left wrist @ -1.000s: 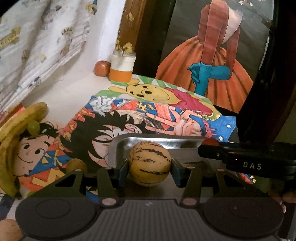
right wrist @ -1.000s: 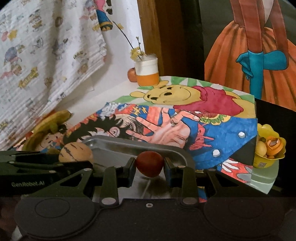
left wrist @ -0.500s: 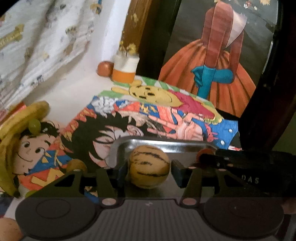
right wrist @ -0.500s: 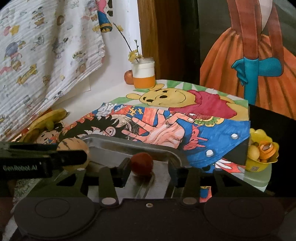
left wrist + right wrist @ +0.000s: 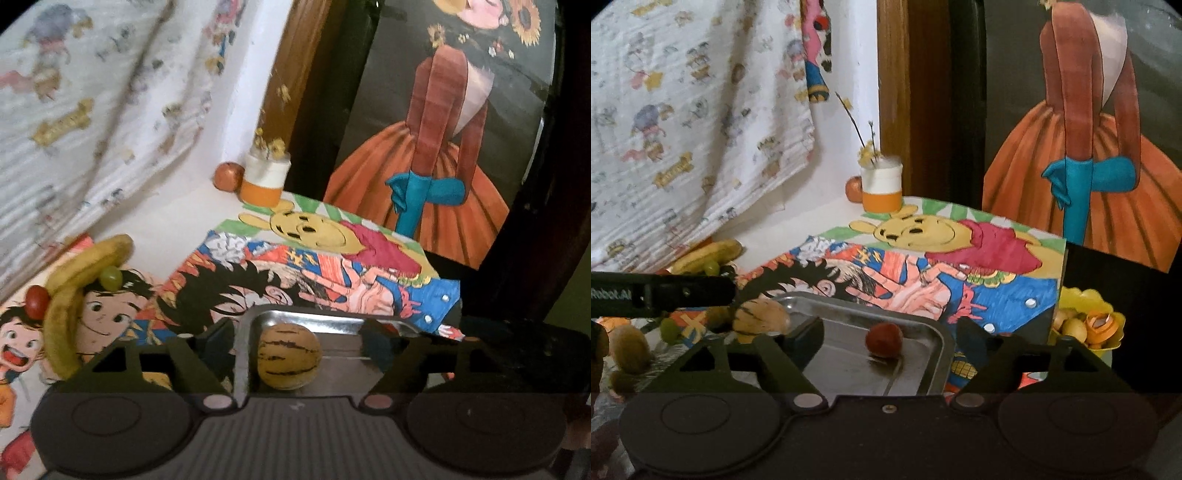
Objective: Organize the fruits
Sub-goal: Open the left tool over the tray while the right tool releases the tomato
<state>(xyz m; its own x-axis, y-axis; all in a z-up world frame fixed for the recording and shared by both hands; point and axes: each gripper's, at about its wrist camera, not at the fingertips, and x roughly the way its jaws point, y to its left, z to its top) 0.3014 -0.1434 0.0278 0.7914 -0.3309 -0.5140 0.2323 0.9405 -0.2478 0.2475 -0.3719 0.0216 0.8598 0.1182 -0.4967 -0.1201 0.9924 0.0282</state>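
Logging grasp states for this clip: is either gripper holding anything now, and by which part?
Nothing is held. Both grippers are open: the striped melon and red fruit sit free in the metal tray.

One partly cut-off white marking, "Robot.AI", stood on the left gripper [image 5: 661,295], seen in the right wrist view.

- The left gripper [image 5: 295,347], clamped on the striped melon [image 5: 289,356] a second ago, now stands spread wide, both fingers apart from it.
- The striped melon now rests free in the metal tray [image 5: 332,319].
- The right gripper [image 5: 886,339] has likewise let go of the small red fruit [image 5: 884,340], which now sits on the tray floor.
- Both cameras sit further back and higher.
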